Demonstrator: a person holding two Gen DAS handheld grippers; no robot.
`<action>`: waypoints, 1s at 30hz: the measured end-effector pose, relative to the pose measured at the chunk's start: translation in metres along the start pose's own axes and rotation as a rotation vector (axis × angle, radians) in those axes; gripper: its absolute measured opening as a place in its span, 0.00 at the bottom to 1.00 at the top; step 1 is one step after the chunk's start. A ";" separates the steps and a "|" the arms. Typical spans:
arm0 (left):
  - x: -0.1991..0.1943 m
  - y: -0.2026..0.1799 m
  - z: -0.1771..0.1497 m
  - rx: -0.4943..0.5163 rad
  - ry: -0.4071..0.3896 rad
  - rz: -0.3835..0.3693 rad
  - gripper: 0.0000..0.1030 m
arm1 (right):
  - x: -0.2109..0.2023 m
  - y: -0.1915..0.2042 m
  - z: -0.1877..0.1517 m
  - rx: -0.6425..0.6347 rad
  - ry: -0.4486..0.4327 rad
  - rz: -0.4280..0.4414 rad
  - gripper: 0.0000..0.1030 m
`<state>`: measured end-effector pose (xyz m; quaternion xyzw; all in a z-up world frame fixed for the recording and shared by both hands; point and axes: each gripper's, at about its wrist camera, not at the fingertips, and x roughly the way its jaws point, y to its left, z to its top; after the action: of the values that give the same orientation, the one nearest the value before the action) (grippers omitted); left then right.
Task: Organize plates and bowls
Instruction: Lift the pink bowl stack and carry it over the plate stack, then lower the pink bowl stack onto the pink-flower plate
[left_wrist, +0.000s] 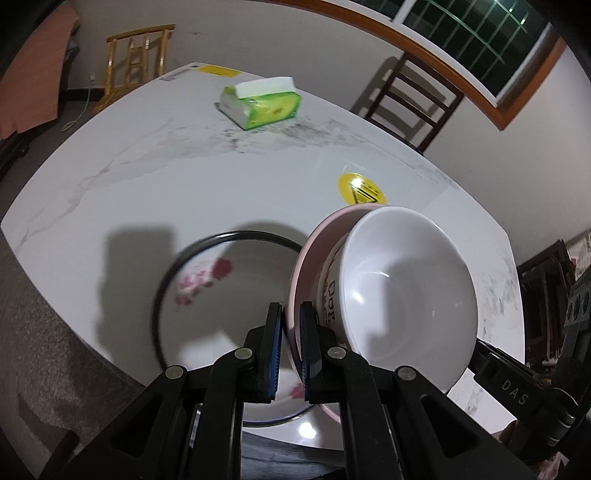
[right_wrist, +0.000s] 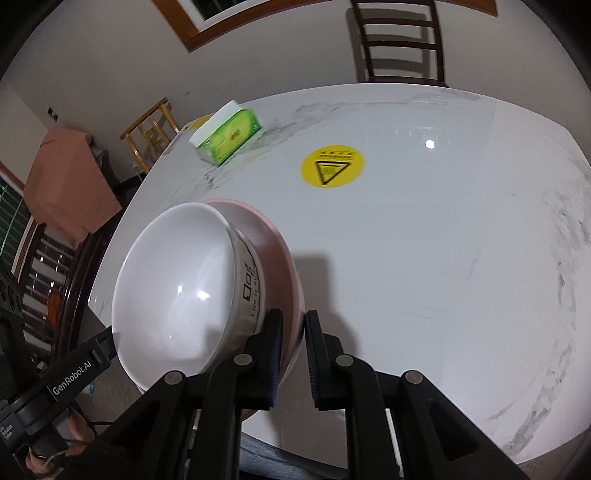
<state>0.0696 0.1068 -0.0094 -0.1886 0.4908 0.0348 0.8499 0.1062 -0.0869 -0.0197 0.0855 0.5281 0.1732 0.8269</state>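
A pink plate (left_wrist: 300, 273) with a white bowl (left_wrist: 402, 295) on it is held tilted above the table. My left gripper (left_wrist: 292, 332) is shut on the pink plate's rim. My right gripper (right_wrist: 293, 339) is shut on the opposite rim of the same pink plate (right_wrist: 284, 258); the white bowl (right_wrist: 177, 291) shows to its left. A white plate with a black rim and red flowers (left_wrist: 207, 280) lies on the table below the left gripper.
The white marble table (right_wrist: 424, 258) bears a round yellow warning sticker (right_wrist: 331, 161) and a green tissue pack (left_wrist: 260, 103). A dark wooden chair (right_wrist: 400, 40) stands at the far side, and a light wooden chair (left_wrist: 136, 55) at the far left.
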 end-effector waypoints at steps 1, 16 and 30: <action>-0.001 0.004 0.001 -0.006 -0.001 0.003 0.05 | 0.003 0.005 0.001 -0.007 0.005 0.002 0.13; -0.002 0.060 -0.002 -0.090 0.013 0.048 0.05 | 0.039 0.050 -0.001 -0.063 0.081 0.022 0.13; 0.011 0.076 -0.002 -0.100 0.040 0.031 0.05 | 0.052 0.056 -0.003 -0.062 0.100 -0.007 0.13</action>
<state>0.0551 0.1747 -0.0416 -0.2236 0.5081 0.0688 0.8289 0.1126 -0.0158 -0.0462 0.0494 0.5633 0.1905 0.8025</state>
